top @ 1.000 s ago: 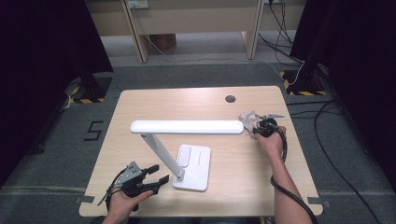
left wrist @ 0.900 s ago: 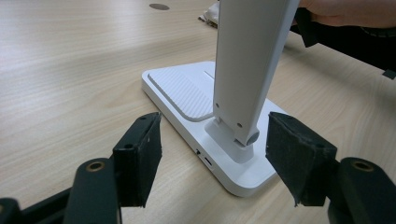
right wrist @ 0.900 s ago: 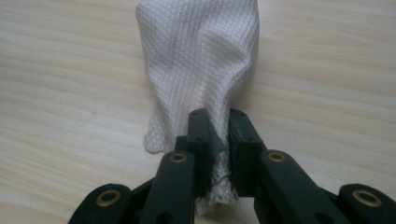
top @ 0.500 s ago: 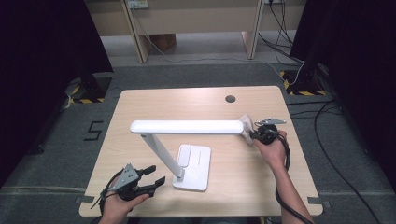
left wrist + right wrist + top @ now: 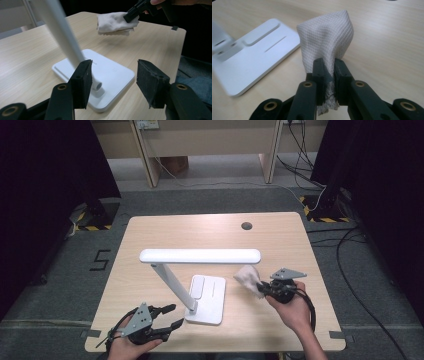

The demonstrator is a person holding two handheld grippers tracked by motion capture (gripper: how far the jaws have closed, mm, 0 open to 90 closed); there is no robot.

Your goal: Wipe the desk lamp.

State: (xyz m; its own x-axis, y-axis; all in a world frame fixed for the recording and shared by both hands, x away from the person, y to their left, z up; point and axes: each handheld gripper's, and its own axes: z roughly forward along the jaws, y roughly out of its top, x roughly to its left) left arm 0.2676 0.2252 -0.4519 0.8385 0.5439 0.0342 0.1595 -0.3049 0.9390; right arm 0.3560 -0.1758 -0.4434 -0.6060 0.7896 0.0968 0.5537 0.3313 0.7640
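A white desk lamp stands on the wooden table (image 5: 280,235): flat base (image 5: 207,299), slanted arm (image 5: 172,285), long horizontal head (image 5: 200,256). My right gripper (image 5: 261,289) is shut on a white cloth (image 5: 247,275), held just above the table to the right of the base. In the right gripper view the cloth (image 5: 327,37) rises from between the closed jaws, with the base (image 5: 254,52) to its left. My left gripper (image 5: 170,316) is open near the table's front edge, left of the base. Its own view has the lamp arm (image 5: 62,35) and base (image 5: 110,75) ahead, with the cloth (image 5: 113,23) beyond.
A dark round grommet hole (image 5: 246,226) sits near the table's far edge. Grey floor surrounds the table, with cables (image 5: 360,240) at the right and wooden furniture legs (image 5: 145,155) behind. A number marking (image 5: 101,260) lies on the floor at the left.
My right gripper has carried the cloth from the right end of the lamp head down and toward me, to beside the base. The left gripper has barely moved.
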